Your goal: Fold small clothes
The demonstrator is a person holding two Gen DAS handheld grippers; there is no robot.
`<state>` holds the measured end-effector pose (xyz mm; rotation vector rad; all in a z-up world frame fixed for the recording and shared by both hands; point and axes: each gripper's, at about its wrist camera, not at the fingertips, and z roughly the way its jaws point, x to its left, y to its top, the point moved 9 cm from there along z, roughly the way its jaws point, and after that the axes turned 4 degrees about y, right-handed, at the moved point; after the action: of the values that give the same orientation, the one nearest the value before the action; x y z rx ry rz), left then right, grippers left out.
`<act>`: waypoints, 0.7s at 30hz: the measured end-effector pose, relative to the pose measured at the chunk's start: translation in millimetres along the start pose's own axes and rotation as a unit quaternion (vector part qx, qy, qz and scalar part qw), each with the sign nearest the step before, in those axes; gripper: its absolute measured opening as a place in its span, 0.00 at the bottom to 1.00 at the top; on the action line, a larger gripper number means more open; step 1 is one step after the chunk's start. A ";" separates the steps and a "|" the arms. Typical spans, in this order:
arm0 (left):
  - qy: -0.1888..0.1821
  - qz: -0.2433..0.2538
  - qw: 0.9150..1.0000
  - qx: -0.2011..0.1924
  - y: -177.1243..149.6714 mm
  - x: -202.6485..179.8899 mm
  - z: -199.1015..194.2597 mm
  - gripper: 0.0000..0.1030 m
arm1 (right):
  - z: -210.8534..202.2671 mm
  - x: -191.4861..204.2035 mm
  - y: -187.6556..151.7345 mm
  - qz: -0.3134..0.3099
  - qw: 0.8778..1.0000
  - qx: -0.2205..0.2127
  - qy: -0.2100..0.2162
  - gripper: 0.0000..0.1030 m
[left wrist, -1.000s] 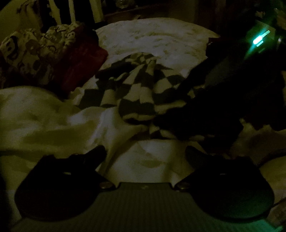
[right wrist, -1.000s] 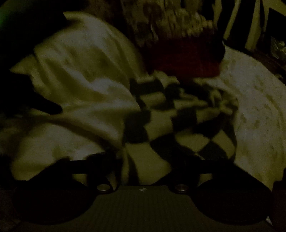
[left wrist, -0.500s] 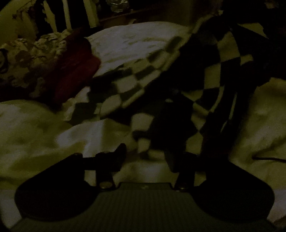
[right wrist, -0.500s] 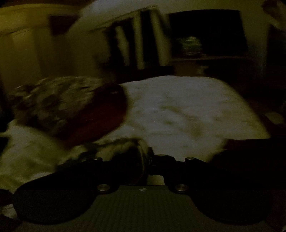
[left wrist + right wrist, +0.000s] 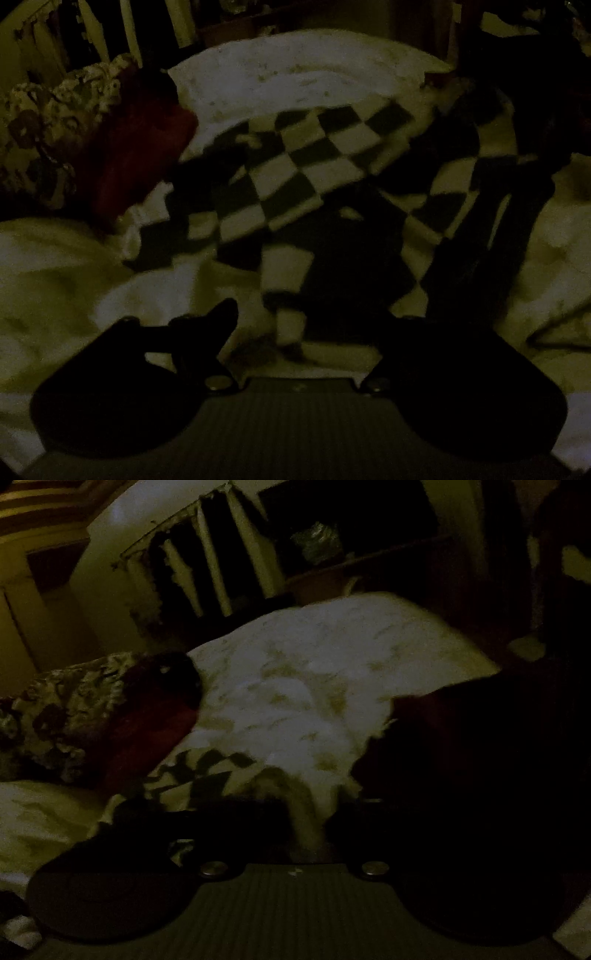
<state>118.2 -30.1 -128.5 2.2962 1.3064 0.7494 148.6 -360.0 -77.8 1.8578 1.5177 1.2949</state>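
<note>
1. Left tool (image 5: 306,325): both fingers dark, spread wide apart, nothing pinched between them. Left finger (image 5: 218,321) sits over pale bedding; the right one is lost in shadow under the cloth.
2. Far left of the left wrist view: floral patterned pillow (image 5: 55,122), with a dark red cushion (image 5: 136,147) leaning against its right side. Both rest at the edge of the bed.
3. White bed cover (image 5: 295,70) runs under everything, rumpled at lower left, smoother toward the back.
4. Checkered garment (image 5: 295,173), dark and light squares: lies across the middle of the bed, just right of the red cushion. Its left part is spread on the cover; its right part rises off the bed toward the upper right, where it disappears into a dark shape. A fold hangs down to just ahead of the left tool's fingers.
5. Right tool (image 5: 306,827): fingers drawn close together with a strip of pale fabric between them. Dim and blurred, so I cannot tell for sure that the grip is firm, but the cloth appears clamped there.
6. Right wrist view, left to right: floral pillow (image 5: 74,694), red cushion (image 5: 155,709), a patch of the checkered garment (image 5: 203,771) low by the tool's left finger, then the bed cover (image 5: 325,664).
7. Right side of that view is too dark to read.
</note>
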 end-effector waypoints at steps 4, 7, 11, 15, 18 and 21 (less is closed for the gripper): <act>0.019 0.026 0.997 -0.069 47.8 1.0 -13.6 1.00 | -43.5 32.3 -13.1 -0.013 0.999 -0.035 0.028 1.00; 0.001 0.044 0.992 -0.122 87.4 -11.1 -17.1 1.00 | -68.4 67.8 -44.5 0.016 0.996 -0.003 0.086 1.00; -0.081 0.030 0.988 -0.126 116.5 -40.2 1.1 1.00 | -66.6 104.0 -117.1 0.072 0.983 0.087 0.145 1.00; -0.033 0.112 0.991 -0.073 111.5 -74.5 42.7 1.00 | -44.0 109.5 -179.7 0.115 0.973 0.159 0.121 1.00; 0.029 0.176 0.981 -0.076 110.1 -85.3 64.3 1.00 | -38.3 107.2 -180.2 0.138 0.974 0.136 0.113 1.00; 0.036 0.202 0.976 -0.078 120.6 -93.1 82.8 1.00 | -30.5 107.4 -176.7 0.151 0.972 0.136 0.116 1.00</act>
<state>209.9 -175.9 -147.8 2.4502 0.7771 1.0326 25.5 -211.7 -158.8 2.2467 1.6468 1.5518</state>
